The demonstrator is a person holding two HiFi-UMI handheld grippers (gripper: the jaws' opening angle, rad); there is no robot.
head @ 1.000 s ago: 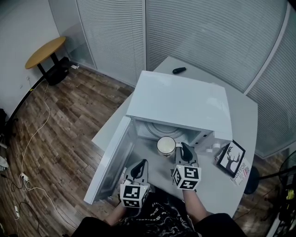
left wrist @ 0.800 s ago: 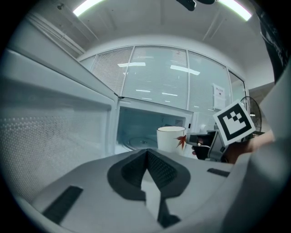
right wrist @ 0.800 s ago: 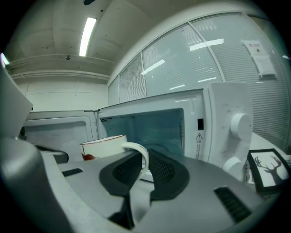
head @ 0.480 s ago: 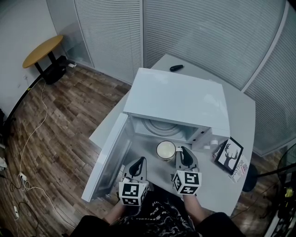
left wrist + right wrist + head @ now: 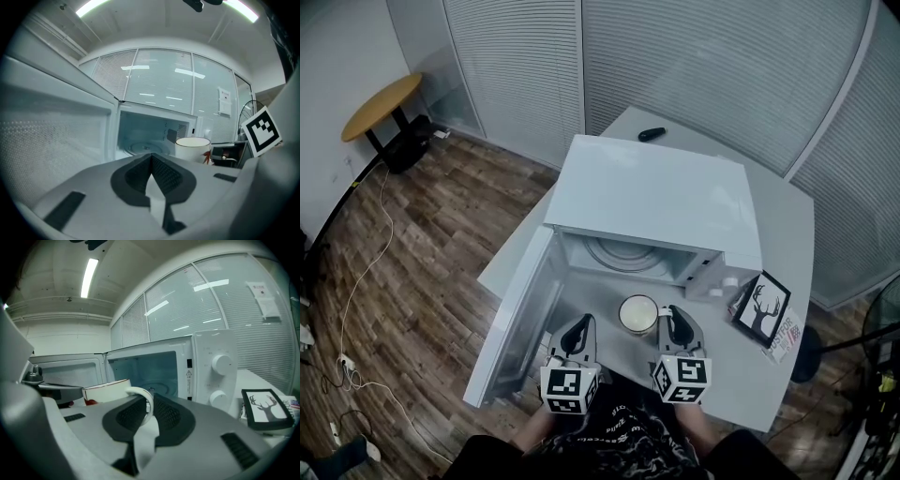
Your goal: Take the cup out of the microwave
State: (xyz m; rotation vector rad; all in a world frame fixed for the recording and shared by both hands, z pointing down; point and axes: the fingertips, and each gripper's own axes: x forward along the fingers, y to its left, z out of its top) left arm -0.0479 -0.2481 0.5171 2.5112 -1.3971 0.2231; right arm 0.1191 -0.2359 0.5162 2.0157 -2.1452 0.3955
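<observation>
1 cup (image 5: 637, 314), in front of open microwave (image 5: 652, 202): handle clenched by right gripper (image 5: 673, 317). Left gripper (image 5: 581, 328): jaws together, empty.

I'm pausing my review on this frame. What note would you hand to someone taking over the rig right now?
Left claw: shut, empty, beside the open door.
Right claw: shut on the cup by its handle.
Cup: in front of the microwave, outside its cavity, over the table.
Done: cup is out.
Left: probably set it down on the table and let go.
</observation>
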